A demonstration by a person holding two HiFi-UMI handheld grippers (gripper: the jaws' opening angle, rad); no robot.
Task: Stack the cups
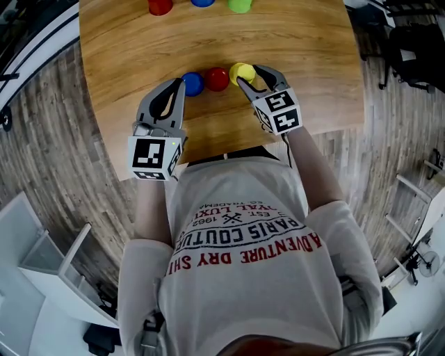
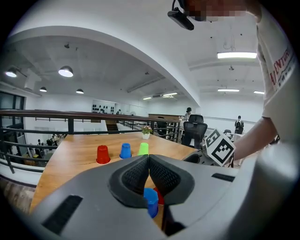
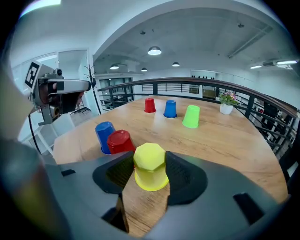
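Note:
Three upturned cups stand in a near row on the wooden table (image 1: 313, 83): blue cup (image 1: 192, 83), red cup (image 1: 216, 78), yellow cup (image 1: 242, 71). My right gripper (image 1: 249, 75) straddles the yellow cup (image 3: 150, 166), with a pad against each side of it while it rests on the wood. The red cup (image 3: 120, 140) and blue cup (image 3: 104, 133) sit just left of it. My left gripper (image 1: 181, 85) hovers beside the blue cup, pads together and holding nothing (image 2: 149, 159). Below its tips the blue cup (image 2: 151, 200) shows in part.
A second row stands at the table's far edge: red cup (image 1: 160, 5), blue cup (image 1: 202, 2), green cup (image 1: 240, 5). A small potted plant (image 3: 228, 105) sits at the far corner. A railing (image 3: 211, 89) and an office chair (image 2: 194, 129) lie beyond the table.

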